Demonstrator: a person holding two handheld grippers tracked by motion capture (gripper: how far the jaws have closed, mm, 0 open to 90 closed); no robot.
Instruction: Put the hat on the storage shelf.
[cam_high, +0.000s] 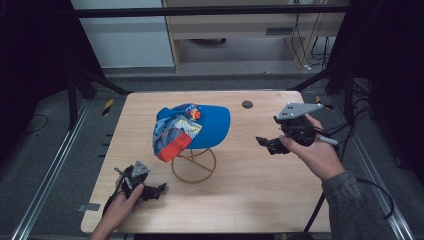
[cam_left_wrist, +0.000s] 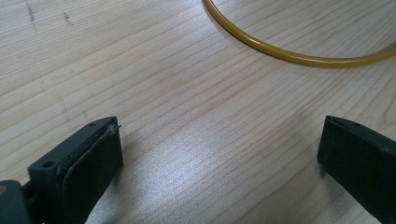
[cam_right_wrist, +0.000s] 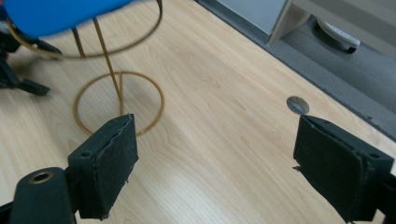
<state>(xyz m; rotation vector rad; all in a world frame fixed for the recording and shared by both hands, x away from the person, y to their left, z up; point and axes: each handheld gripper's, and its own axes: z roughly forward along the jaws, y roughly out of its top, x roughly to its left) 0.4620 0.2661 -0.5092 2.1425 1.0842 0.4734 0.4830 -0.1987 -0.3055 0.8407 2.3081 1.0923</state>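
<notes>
The blue cap (cam_high: 192, 127) already sits on its wire stand (cam_high: 193, 165) mid-counter (cam_high: 260, 200), and both the left tongs (cam_high: 159, 189) and right tongs (cam_high: 265, 142) hover wide open and empty, so little seems left.

A light wooden table (cam_high: 240, 200) stands on a grey floor (cam_high: 50, 165), with metal rails (cam_high: 47, 175) running along both sides. Near the table's far edge sits a small dark round disc (cam_high: 247, 104), perhaps a cable-hole cover; the right gripper view shows it as a grey oval (cam_right_wrist: 298, 104) close to the edge. Beyond the table stand a white cabinet (cam_high: 127, 45) and a pale wooden shelf unit (cam_high: 240, 30), with cables (cam_high: 307, 45) hanging at its right. A yellow-and-black striped tape mark (cam_high: 108, 106) lies on the floor off the table's far-left corner.
</notes>
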